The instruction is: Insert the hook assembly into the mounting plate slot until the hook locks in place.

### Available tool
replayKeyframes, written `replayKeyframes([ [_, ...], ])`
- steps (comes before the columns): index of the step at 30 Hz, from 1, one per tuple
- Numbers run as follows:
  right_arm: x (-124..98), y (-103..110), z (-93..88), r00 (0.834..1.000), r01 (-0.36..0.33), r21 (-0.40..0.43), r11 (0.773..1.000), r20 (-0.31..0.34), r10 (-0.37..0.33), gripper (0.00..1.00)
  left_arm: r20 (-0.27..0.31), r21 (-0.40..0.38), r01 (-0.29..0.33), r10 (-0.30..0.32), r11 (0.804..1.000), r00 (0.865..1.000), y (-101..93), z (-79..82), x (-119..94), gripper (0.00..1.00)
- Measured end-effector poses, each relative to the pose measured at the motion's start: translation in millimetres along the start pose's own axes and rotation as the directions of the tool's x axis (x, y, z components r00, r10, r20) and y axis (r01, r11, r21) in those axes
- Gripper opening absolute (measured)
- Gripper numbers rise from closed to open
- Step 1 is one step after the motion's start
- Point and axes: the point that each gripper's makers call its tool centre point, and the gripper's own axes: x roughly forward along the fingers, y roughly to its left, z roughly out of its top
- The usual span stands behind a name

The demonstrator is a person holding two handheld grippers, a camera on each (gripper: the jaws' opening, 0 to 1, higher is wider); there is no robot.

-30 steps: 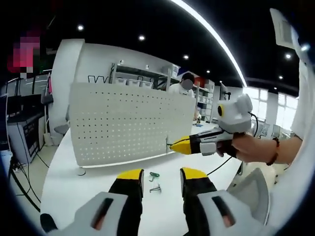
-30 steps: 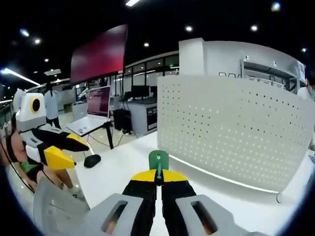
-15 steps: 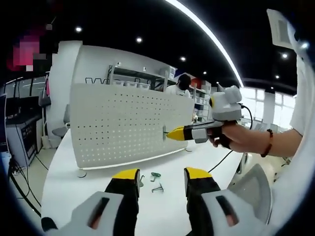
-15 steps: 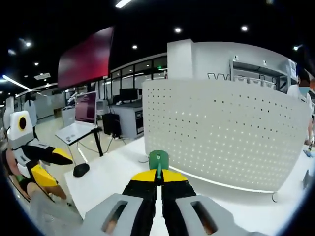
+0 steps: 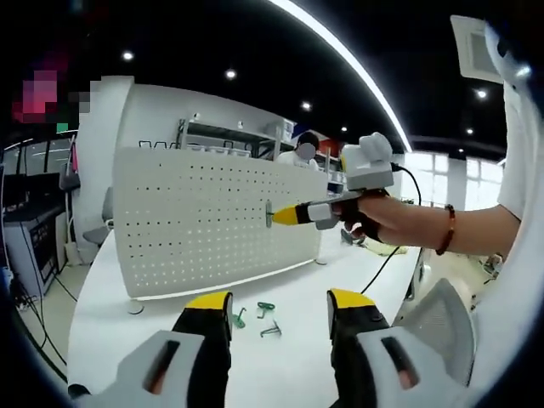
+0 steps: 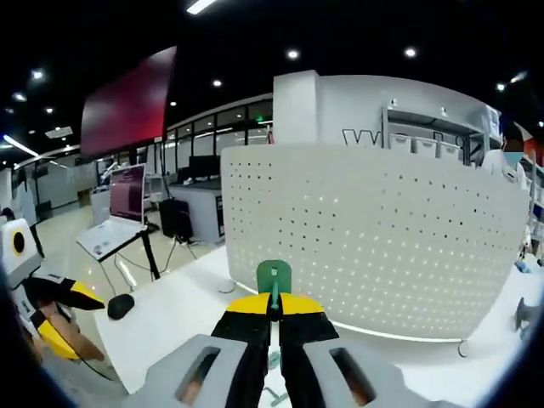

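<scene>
The white pegboard mounting plate (image 5: 195, 225) stands upright on the white table (image 5: 110, 331). In the left gripper view my right gripper (image 5: 287, 216) comes in from the right, held by a hand, shut on a green hook (image 5: 269, 214) whose end is at the plate's face. In the right gripper view the same green hook (image 6: 274, 276) sticks up between the shut yellow jaws of my right gripper (image 6: 274, 303), with the pegboard (image 6: 382, 229) close ahead. My left gripper (image 5: 280, 304) is open above the table, nothing between its jaws.
Three loose hooks lie on the table before the plate: two green ones (image 5: 238, 319) (image 5: 266, 306) and a bare metal one (image 5: 270, 329). My left gripper (image 6: 42, 310) shows at the far left of the right gripper view. Shelving and a person stand behind the plate.
My right gripper has carried the green hook up and to the left, nearer the pegboard's face. The left gripper stays open over the table.
</scene>
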Motion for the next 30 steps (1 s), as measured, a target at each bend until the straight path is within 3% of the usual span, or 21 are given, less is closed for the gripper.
replayKeyframes([
  [14,16.9,-22.8,28.3,0.997,0.073,0.019,0.997,0.035,-0.073,0.01,-0.005,0.004,0.025,-0.025,1.0,1.0,5.9,-6.4,-3.7,0.5],
  [18,21.2,-25.5,36.4,0.994,0.093,0.032,0.995,0.048,-0.094,0.01,-0.038,0.008,0.036,-0.036,0.999,0.999,8.6,-11.5,-4.5,0.5],
  [30,38.8,-38.6,53.6,0.986,0.149,0.051,0.988,0.066,-0.152,0.01,-0.021,0.013,0.054,-0.054,0.998,0.998,16.3,-10.6,-5.6,0.52],
])
